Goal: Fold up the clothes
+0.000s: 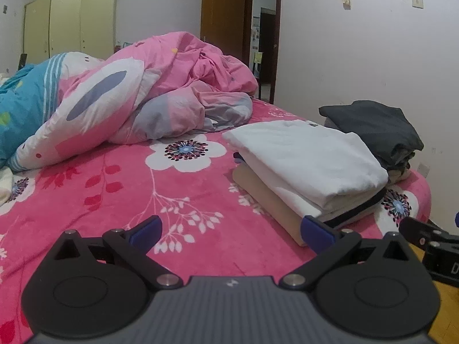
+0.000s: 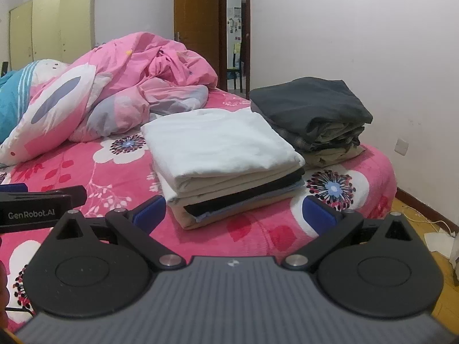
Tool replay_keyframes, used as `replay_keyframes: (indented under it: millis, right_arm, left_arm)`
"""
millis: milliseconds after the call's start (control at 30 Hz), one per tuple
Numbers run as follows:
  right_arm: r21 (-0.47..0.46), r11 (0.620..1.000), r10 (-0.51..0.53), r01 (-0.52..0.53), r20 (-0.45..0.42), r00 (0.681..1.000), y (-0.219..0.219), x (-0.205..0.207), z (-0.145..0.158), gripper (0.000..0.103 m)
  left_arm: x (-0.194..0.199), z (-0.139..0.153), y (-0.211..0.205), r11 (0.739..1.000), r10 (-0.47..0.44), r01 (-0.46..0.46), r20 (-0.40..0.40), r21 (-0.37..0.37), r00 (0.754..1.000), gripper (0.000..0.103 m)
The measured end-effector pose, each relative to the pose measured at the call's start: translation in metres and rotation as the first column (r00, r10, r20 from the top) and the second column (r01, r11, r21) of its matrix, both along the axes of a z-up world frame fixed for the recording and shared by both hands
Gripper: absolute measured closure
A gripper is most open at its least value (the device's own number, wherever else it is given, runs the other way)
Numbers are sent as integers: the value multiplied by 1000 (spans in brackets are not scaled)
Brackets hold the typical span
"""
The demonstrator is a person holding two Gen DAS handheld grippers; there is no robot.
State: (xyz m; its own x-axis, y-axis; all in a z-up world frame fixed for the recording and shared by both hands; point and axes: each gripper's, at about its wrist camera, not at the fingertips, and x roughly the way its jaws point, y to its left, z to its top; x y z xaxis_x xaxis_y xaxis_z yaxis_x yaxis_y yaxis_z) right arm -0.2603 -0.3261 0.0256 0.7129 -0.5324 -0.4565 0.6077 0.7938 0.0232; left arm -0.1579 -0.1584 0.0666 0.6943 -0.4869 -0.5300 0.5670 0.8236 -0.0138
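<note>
Two stacks of folded clothes lie on the pink floral bed. The nearer stack has a white garment on top of beige, black and light blue layers. Behind it sits a second stack topped by a dark grey garment. My left gripper is open, held low over the bed, its right finger close to the near corner of the white-topped stack. My right gripper is open in front of that same stack, holding nothing. The left gripper's body shows at the left edge of the right wrist view.
A crumpled pink duvet and a blue blanket are heaped at the back left of the bed. The bed's right edge drops to a wooden floor with a cable. A wardrobe and an open doorway stand behind.
</note>
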Motion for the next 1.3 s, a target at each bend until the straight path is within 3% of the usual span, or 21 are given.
replay_keyframes:
  millis: [200, 800, 1300]
  right_arm:
    - [-7, 1000, 4, -4, -27, 1000, 3, 6, -2, 1]
    - [-30, 999, -21, 20, -45, 999, 5, -3, -2, 1]
    - [-19, 995, -94, 93, -44, 995, -13, -26, -8, 1]
  left_arm:
    - [-4, 1, -1, 1000, -10, 10, 37, 5, 999, 0]
    - [-8, -3, -9, 998, -55, 54, -34, -28, 998, 0]
    - [-24, -10, -36, 993, -119, 119, -46, 2, 992, 0]
